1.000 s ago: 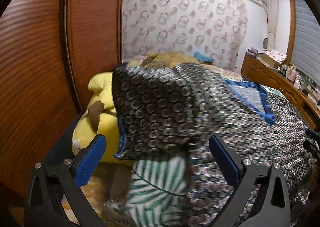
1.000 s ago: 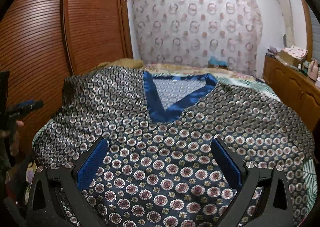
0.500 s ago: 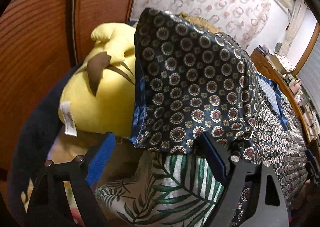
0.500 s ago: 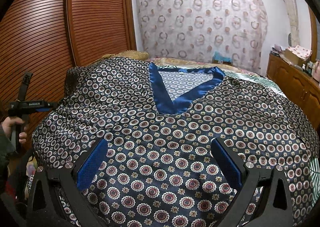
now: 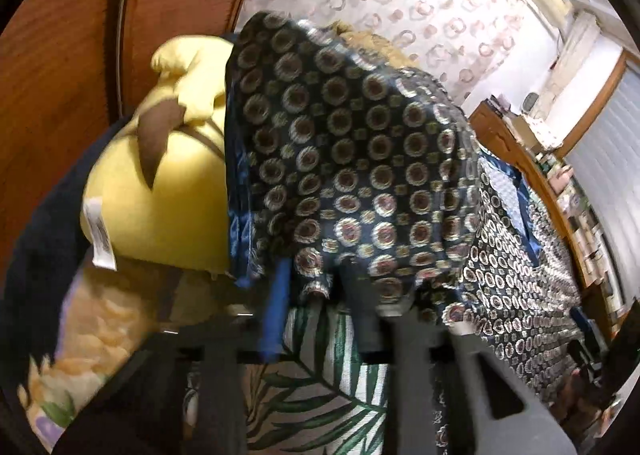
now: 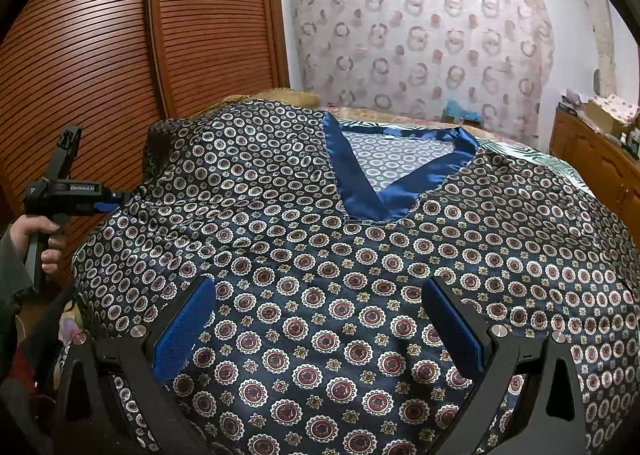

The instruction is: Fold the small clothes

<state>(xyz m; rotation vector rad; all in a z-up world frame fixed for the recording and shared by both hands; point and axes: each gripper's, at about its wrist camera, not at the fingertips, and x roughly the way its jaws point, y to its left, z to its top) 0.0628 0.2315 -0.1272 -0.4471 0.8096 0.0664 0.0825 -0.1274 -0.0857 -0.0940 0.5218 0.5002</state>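
A dark blue patterned shirt (image 6: pixel 360 255) with a satin blue V-neck collar (image 6: pixel 360 195) lies spread flat on the bed. In the left wrist view its left sleeve (image 5: pixel 340 159) hangs over the bed's side. My left gripper (image 5: pixel 316 295) has its blue pads closed on the sleeve's lower edge; it also shows at the left in the right wrist view (image 6: pixel 100 201), held by a hand. My right gripper (image 6: pixel 320 331) is open above the shirt's lower middle, holding nothing.
A yellow plush toy (image 5: pixel 160 183) lies beside the sleeve against the wooden wardrobe (image 6: pixel 120 55). A leaf-print bedsheet (image 5: pixel 320 375) is under the shirt. A wooden dresser (image 6: pixel 600 159) stands at the right, and a patterned curtain (image 6: pixel 420 39) hangs behind the bed.
My left gripper moved in on the hanging sleeve and closed on its lower edge. My right gripper stayed open over the shirt, almost still.
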